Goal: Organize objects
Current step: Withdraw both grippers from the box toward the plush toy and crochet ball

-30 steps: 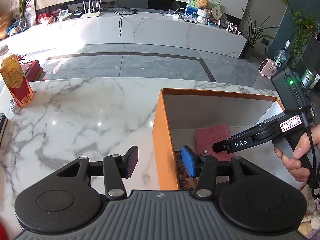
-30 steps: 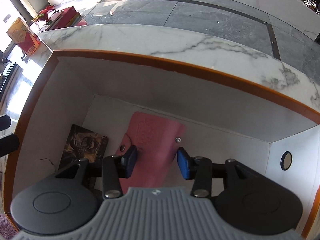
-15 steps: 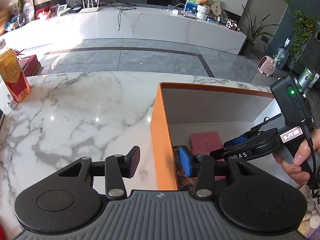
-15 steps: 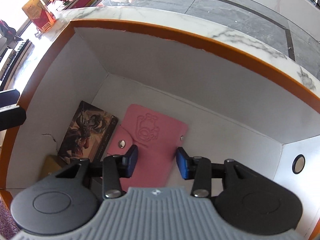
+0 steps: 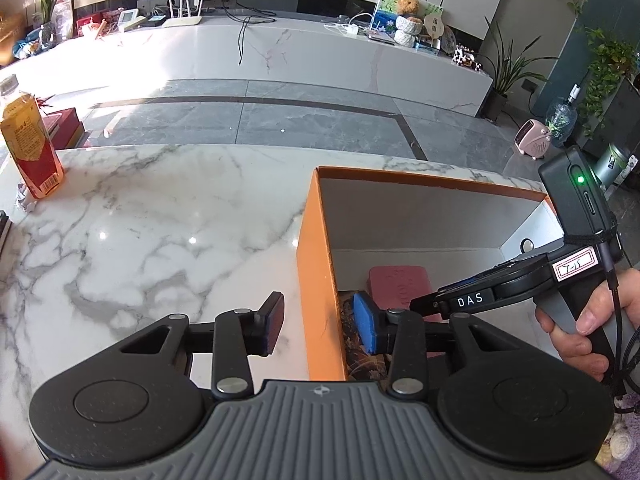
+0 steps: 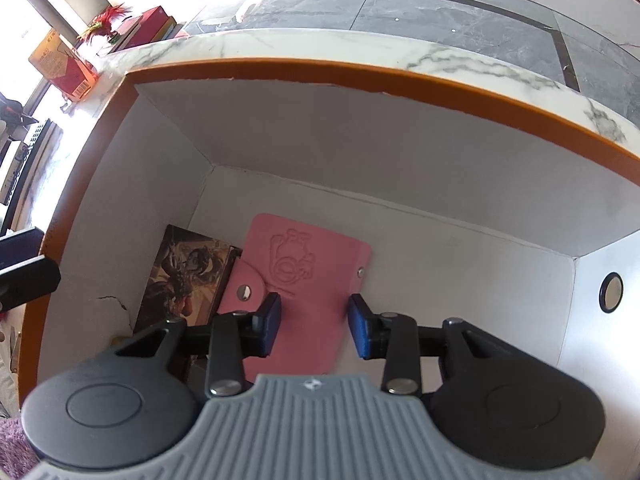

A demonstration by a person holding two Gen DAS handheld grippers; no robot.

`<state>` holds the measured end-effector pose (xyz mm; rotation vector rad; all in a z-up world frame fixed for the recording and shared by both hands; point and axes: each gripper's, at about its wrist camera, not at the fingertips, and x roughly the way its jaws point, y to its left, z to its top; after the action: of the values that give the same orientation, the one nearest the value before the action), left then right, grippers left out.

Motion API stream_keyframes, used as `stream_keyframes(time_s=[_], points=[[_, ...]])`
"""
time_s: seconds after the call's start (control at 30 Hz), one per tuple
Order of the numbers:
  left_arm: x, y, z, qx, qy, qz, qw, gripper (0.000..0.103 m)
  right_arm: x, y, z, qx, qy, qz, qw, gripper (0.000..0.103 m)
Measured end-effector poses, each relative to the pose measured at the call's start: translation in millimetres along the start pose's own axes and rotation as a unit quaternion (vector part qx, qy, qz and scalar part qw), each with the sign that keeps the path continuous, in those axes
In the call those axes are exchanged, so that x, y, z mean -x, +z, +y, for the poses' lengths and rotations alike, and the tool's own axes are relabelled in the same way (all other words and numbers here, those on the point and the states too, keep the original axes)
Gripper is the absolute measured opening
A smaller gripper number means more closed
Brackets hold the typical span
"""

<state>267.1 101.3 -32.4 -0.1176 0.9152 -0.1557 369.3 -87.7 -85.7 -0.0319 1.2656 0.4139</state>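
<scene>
An orange box [image 5: 316,264] with white inside walls [image 6: 360,152] stands on the marble table. A pink card wallet [image 6: 304,292] lies flat on its floor, next to a dark illustrated card box [image 6: 184,276]; the wallet also shows in the left wrist view [image 5: 396,284]. My right gripper [image 6: 314,330] is open and empty, held above the near part of the wallet inside the box. My left gripper [image 5: 320,324] is open and empty, its jaws on either side of the box's left wall without touching it. The right gripper also shows in the left wrist view [image 5: 436,302].
A bottle of orange drink [image 5: 28,148] stands at the table's far left edge. The marble table top [image 5: 160,232] stretches left of the box. A round hole [image 6: 612,292] is in the box's right wall. Floor and a long white counter lie beyond the table.
My right gripper has pulled back and up from the wallet, which stays flat on the box floor. My left gripper has held its place at the box wall.
</scene>
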Motion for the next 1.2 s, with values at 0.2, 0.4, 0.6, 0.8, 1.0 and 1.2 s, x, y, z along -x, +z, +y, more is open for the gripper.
stream_keyframes(time_s=[0.2, 0.4, 0.6, 0.8, 1.0, 1.2], points=[[40.8, -13.2, -5.2, 0.005, -0.008, -0.027, 0.9996, 0.045, 40.0, -19.1, 14.5, 0.002, 0.027, -0.046, 0.999, 0.039], [79.4, -37.5, -18.9, -0.005, -0.026, -0.039, 0.9989, 0.045, 94.6, -62.8, 39.3, 0.032, 0.048, -0.099, 0.993, 0.039], [99.4, -70.5, -33.5, -0.014, -0.05, -0.02, 0.9984, 0.045, 138.7, -122.8, 54.3, 0.044, 0.064, -0.156, 0.985, 0.039], [100.9, -114.0, -51.6, -0.028, -0.042, 0.012, 0.9986, 0.045, 161.3, -197.8, 64.7, 0.033, 0.049, -0.222, 0.973, 0.039], [97.5, -159.9, -62.3, -0.056, -0.036, 0.055, 0.9963, 0.045, 158.3, -262.3, 76.0, 0.007, 0.041, -0.246, 0.968, 0.039], [97.7, -187.8, -61.8, -0.054, -0.032, 0.073, 0.9953, 0.045, 143.6, -309.0, 87.2, 0.001, 0.029, -0.239, 0.971, 0.038]])
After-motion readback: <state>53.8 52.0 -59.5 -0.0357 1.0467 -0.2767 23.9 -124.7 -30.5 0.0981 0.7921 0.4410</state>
